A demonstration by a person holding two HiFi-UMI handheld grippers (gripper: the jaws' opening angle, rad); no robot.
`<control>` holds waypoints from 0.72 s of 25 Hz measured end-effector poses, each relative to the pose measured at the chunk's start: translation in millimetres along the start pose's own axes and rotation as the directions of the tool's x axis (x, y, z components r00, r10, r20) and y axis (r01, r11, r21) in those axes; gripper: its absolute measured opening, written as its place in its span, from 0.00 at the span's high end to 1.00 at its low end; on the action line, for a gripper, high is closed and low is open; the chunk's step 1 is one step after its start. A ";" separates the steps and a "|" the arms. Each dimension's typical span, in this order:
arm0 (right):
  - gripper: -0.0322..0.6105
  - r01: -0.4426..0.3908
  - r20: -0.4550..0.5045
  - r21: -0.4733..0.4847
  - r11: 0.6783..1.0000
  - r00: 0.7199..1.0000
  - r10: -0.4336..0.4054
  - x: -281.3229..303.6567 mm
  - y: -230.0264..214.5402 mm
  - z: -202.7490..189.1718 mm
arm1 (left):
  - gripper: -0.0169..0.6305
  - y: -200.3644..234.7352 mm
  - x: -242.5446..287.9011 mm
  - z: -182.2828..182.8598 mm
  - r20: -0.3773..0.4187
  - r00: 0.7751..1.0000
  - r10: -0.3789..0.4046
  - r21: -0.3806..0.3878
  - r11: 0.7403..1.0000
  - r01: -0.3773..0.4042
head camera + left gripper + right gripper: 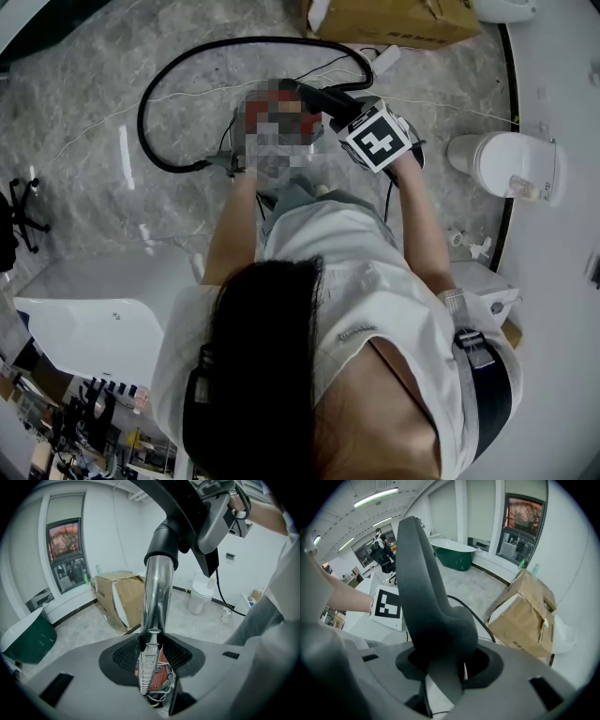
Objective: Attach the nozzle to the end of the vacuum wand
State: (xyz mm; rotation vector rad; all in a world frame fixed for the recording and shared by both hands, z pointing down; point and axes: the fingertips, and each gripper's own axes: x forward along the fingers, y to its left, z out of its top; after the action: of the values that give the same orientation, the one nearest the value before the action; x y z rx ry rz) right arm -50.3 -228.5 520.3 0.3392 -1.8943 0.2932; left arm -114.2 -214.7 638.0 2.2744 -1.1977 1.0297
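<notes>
The left gripper [150, 641] has its tongs shut tight on the vacuum wand [157, 592]. The wand is a long, shiny metal tube. Its near end sits between the tongs. Its long side runs straight away from the gripper, going up in the left gripper view and leaning a little to the right. The far end goes into a black collar [161, 550]. From the collar, a thick black part bends away to the upper left.

The right gripper [440, 665] has its tongs clamped on a dark gray plastic piece [426, 588]. I cannot tell if this piece is the nozzle or a handle. Its fat part is near the tongs. Its thin part goes up and leans to the left in the right gripper view.

From the head view, both grippers are held out in front of the person, close together. A black hose [159, 84] makes a big loop on the gray floor [84, 103], far and to the left. A brown cardboard box [119, 595] stands on the far side of the wand. A white toilet [202, 595] is to the right of it. A green tub [28, 637] is at the left.
</notes>
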 end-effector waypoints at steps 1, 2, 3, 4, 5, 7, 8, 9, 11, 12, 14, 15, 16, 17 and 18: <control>0.68 0.002 -0.005 -0.010 1.000 1.000 -0.002 0.0 -0.5 0.5 | 0.73 0.1 0.1 0.3 0.001 1.000 -0.003 0.000 1.000 0.003; 0.68 0.003 -0.011 -0.020 1.000 1.000 -0.004 -0.1 -0.6 1.5 | 0.73 0.2 -0.1 0.6 0.001 1.000 -0.005 0.002 1.000 0.005; 0.68 0.006 -0.019 -0.032 0.999 1.000 -0.006 -0.3 -0.3 2.7 | 0.73 0.5 -0.6 0.7 0.002 1.000 -0.008 0.005 1.000 0.008; 0.68 0.010 -0.026 -0.047 0.999 1.000 -0.011 -0.6 0.0 4.0 | 0.73 0.7 -1.2 0.6 0.002 1.000 -0.011 0.010 1.000 0.011; 0.68 0.017 -0.034 -0.062 0.998 0.999 -0.019 -0.9 0.1 5.5 | 0.74 1.0 -1.5 0.3 0.002 1.000 -0.014 0.016 1.000 0.014; 0.69 0.034 -0.046 -0.090 0.995 0.998 -0.038 -0.8 -0.7 8.0 | 0.74 2.1 -1.0 0.1 0.003 1.000 -0.019 0.024 1.000 0.019; 0.69 0.041 -0.050 -0.100 0.994 0.998 -0.046 -0.5 -1.1 8.6 | 0.74 2.7 -0.5 0.2 0.003 1.000 -0.020 0.027 0.999 0.020; 0.69 0.049 -0.055 -0.112 0.992 0.997 -0.055 -0.4 -1.3 8.6 | 0.74 2.8 0.2 0.5 0.003 1.000 -0.021 0.032 0.999 0.021; 0.69 0.069 -0.066 -0.146 0.987 0.995 -0.079 0.0 -1.1 8.3 | 0.74 2.2 1.4 0.3 0.001 1.000 -0.025 0.042 0.999 0.025; 0.69 0.078 -0.072 -0.163 0.984 0.993 -0.091 0.5 -1.0 8.4 | 0.74 1.9 1.7 -0.2 0.001 1.000 -0.027 0.043 0.999 0.027; 0.69 0.089 -0.078 -0.181 0.980 0.991 -0.104 1.3 -2.3 8.3 | 0.74 1.5 2.8 -0.2 0.004 1.000 -0.028 0.037 0.999 0.028; 0.69 0.091 -0.080 -0.184 0.979 0.991 -0.108 1.5 -3.5 8.1 | 0.74 1.5 3.7 0.5 0.005 1.000 -0.030 0.033 0.999 0.030; 0.69 0.096 -0.081 -0.188 0.978 0.990 -0.113 1.7 -4.2 8.1 | 0.74 1.4 4.5 1.0 0.004 0.999 -0.033 0.030 0.999 0.033; 0.69 0.103 -0.083 -0.195 0.975 0.989 -0.122 1.8 -4.0 8.5 | 0.74 1.6 4.7 0.8 0.004 0.999 -0.037 0.029 0.999 0.037; 0.69 0.113 -0.085 -0.207 0.972 0.988 -0.132 2.0 -3.1 9.6 | 0.74 2.2 4.1 0.1 0.004 0.999 -0.040 0.028 0.999 0.040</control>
State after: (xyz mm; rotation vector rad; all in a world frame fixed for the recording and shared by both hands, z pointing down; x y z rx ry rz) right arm -58.2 -235.0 519.1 0.2980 -1.7797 0.0334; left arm -114.5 -218.2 641.0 2.3132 -1.1417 1.0336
